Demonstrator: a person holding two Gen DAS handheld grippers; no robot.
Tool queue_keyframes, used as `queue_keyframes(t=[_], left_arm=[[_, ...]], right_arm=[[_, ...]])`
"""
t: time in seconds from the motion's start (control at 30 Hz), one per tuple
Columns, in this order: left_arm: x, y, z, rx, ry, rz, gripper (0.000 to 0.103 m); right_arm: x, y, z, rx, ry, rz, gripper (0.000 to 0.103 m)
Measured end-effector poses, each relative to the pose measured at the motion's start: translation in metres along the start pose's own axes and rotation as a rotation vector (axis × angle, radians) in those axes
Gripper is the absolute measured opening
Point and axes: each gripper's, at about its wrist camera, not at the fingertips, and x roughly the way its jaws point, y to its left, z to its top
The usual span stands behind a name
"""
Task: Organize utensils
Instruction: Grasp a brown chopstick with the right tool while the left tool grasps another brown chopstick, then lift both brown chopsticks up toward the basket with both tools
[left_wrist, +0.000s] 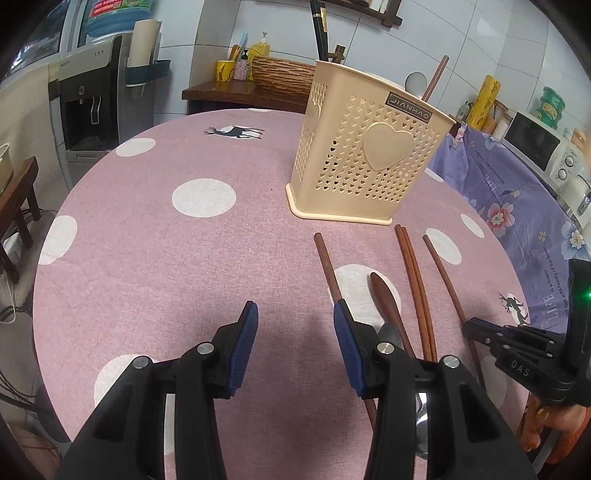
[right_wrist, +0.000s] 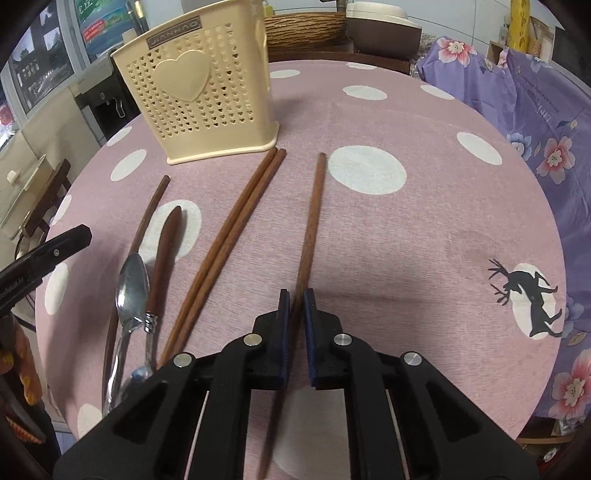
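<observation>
Between the blue pads of the right gripper (right_wrist: 294, 295) lies a single wooden chopstick (right_wrist: 312, 221), and the jaws are pinched onto its shaft near the lower end; the chopstick runs away from the gripper toward the holder, flat on the desk as far as the view shows, though whether its near end has lifted at all is hard to tell. Just to the left of it, a pair of chopsticks (right_wrist: 229, 240) lies side by side and touching, their far tips close to the foot of the cream utensil holder (right_wrist: 199, 96). Further left are a brown wooden-handled utensil (right_wrist: 166, 251), a metal spoon (right_wrist: 131, 288) with its bowl beside that handle, and one more lone chopstick (right_wrist: 147, 218) at the outer edge of the group. The holder stands upright on the pink, white-dotted tablecloth (right_wrist: 424, 240), with heart-shaped perforations and a raised heart on its front. From the left wrist view, the left gripper (left_wrist: 295, 317) hovers over bare cloth with its jaws spread and nothing between them; its right finger partly covers the nearest chopstick and the spoon. That view also shows a wooden stick (left_wrist: 436, 77) already standing in the holder, and, at the right edge, the right gripper held by a hand (left_wrist: 550, 424). A purple floral cloth (left_wrist: 517, 192) drapes beside the desk.
</observation>
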Motion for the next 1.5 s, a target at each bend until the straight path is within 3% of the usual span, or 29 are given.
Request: queue_keyframes(t=[0.43, 0.57, 0.73, 0.97, 1.1, 1.5], left_arm=[[0.024, -0.014, 0.019, 0.039, 0.048, -0.021, 0.043], [0.041, -0.029, 0.027, 0.081, 0.074, -0.021, 0.037], [0.064, -0.035, 0.031, 0.105, 0.112, 0.024, 0.022], [0.068, -0.037, 0.031, 0.124, 0.112, 0.045, 0.016], [0.069, -0.036, 0.032, 0.128, 0.113, 0.053, 0.010], [0.072, -0.038, 0.035, 0.135, 0.112, 0.053, 0.010]], right_arm=[[0.000, -0.016, 0.004, 0.087, -0.044, 0.055, 0.008], [-0.002, -0.014, 0.004, 0.087, -0.058, 0.040, 0.008], [-0.004, -0.013, 0.010, 0.070, -0.083, 0.032, 0.008], [-0.002, -0.015, 0.028, 0.049, -0.111, 0.038, 0.009], [0.008, -0.015, 0.043, 0.041, -0.094, 0.063, 0.024], [0.046, -0.014, 0.078, 0.021, -0.046, 0.042, 0.025]])
